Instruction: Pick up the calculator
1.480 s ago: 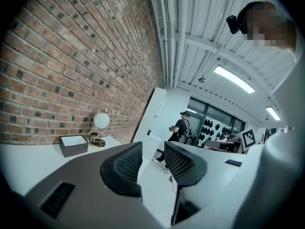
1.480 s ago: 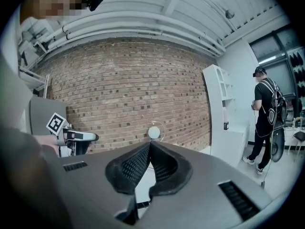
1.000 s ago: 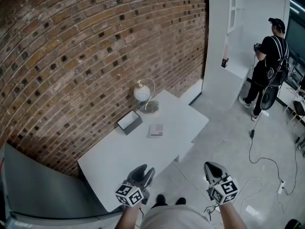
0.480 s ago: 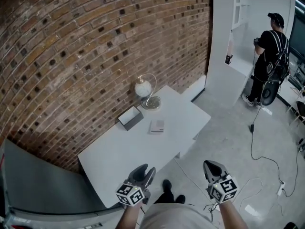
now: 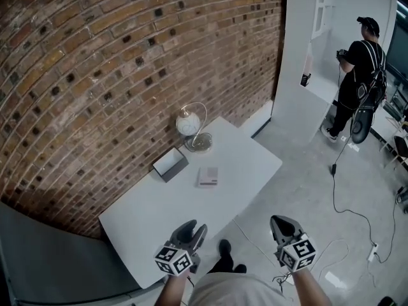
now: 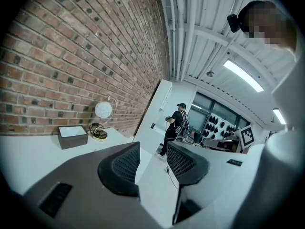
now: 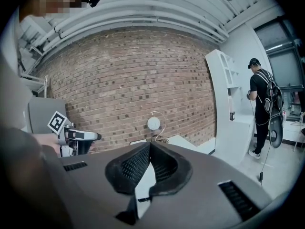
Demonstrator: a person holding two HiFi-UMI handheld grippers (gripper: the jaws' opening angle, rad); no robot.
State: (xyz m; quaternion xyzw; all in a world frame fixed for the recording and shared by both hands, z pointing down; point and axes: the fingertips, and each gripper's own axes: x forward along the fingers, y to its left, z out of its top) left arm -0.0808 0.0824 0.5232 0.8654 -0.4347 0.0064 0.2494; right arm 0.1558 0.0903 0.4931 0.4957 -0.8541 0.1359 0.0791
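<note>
Room: brick wall behind a white table; a person stands well off at two o'clock.
Calculator: small, flat and pale, lying mid-table; box near at ten o'clock, globe ornament beyond at eleven.
Left gripper: jaws apart, empty, calculator at twelve o'clock.
Right gripper: jaws together on nothing, over the floor.
Handling: likely light, rigid, smooth plastic; it lies low, so pinch across the side edges.

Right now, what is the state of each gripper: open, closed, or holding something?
Left gripper: open, holding nothing.
Right gripper: closed, holding nothing.
</note>
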